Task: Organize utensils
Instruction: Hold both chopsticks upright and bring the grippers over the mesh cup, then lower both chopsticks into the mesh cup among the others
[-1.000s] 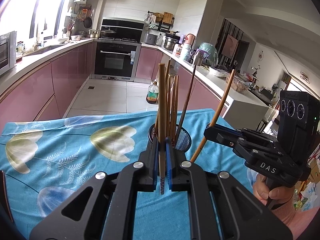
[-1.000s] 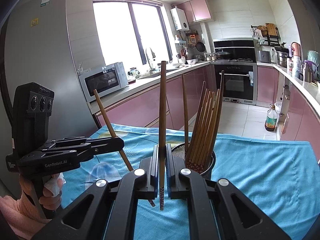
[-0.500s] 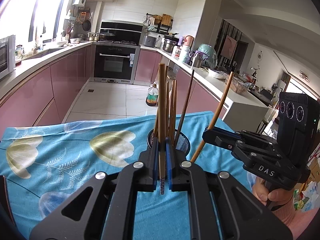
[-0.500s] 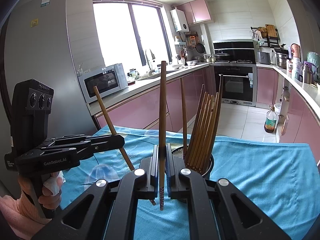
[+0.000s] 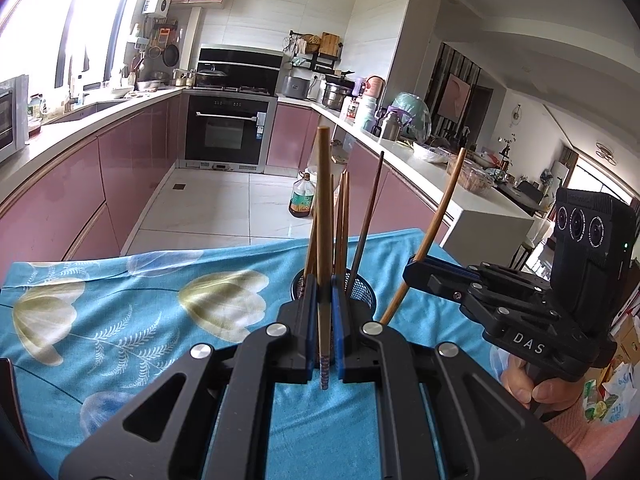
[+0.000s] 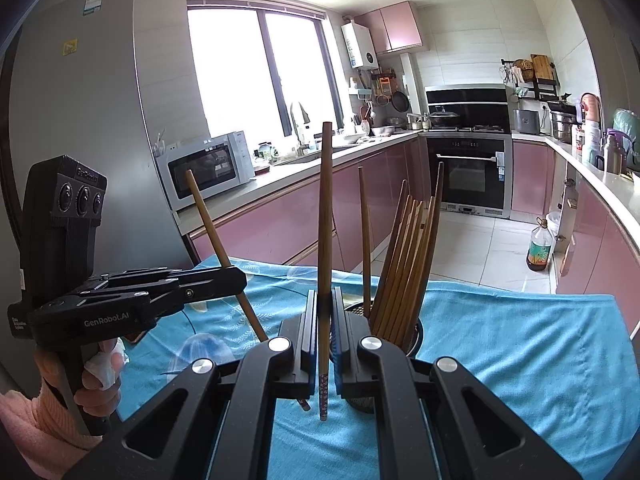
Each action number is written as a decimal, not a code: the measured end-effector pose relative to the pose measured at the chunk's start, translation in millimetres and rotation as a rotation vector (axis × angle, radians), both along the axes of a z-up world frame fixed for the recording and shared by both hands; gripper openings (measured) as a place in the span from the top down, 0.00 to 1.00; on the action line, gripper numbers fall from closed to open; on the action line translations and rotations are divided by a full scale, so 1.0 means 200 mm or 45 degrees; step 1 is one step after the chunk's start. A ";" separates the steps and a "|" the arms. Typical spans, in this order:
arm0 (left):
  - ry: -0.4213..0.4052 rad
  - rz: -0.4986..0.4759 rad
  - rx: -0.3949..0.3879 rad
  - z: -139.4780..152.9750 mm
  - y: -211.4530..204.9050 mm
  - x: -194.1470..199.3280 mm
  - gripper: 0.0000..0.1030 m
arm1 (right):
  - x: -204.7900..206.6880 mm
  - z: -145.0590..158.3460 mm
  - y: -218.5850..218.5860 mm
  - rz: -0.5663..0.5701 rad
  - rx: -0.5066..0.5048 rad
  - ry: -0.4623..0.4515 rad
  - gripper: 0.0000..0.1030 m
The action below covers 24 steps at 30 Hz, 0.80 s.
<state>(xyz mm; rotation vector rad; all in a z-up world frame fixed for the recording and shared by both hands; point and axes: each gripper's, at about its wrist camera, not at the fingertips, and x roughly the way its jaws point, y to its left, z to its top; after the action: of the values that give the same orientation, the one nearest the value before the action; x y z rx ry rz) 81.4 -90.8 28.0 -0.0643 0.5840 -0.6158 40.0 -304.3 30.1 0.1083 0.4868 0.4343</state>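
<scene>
In the left wrist view my left gripper (image 5: 324, 320) is shut on an upright wooden chopstick (image 5: 323, 216), whose patterned tip pokes out below the pads. Right behind it stands a black mesh holder (image 5: 362, 292) with several chopsticks in it. My right gripper (image 5: 416, 276) hovers to the right of the holder, shut on a slanted chopstick (image 5: 438, 216). In the right wrist view the right gripper (image 6: 325, 320) clamps its upright chopstick (image 6: 325, 208). The holder (image 6: 416, 334) sits just right of it, and the left gripper (image 6: 236, 280) holds its chopstick (image 6: 212, 224) at the left.
A blue cloth with pale flowers (image 5: 140, 304) covers the table; its far edge (image 5: 280, 240) drops to the kitchen floor. A person's hand (image 6: 100, 376) grips each handle. Pink cabinets, an oven (image 5: 228, 132) and an oil bottle (image 5: 302, 200) lie beyond.
</scene>
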 end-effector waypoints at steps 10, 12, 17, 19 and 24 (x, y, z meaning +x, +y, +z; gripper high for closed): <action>-0.038 -0.004 -0.017 0.06 0.00 0.00 0.93 | -0.01 0.02 -0.01 -0.006 -0.002 -0.026 0.95; -0.047 -0.005 -0.023 0.07 0.00 0.00 0.93 | -0.01 0.03 -0.01 -0.006 -0.001 -0.032 0.95; -0.062 -0.011 -0.033 0.11 0.00 0.00 0.93 | -0.01 0.04 -0.02 -0.005 -0.003 -0.050 0.95; -0.071 -0.012 -0.036 0.12 0.00 0.00 0.93 | -0.02 0.06 -0.02 -0.004 -0.003 -0.059 0.95; -0.096 -0.014 -0.040 0.15 0.00 -0.01 0.93 | -0.01 0.08 -0.03 -0.008 -0.002 -0.077 0.95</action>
<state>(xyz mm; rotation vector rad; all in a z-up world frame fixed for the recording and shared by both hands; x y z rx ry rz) 78.8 -91.3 59.0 -0.0671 0.5020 -0.6353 38.2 -310.2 45.7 0.0950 0.4268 0.4302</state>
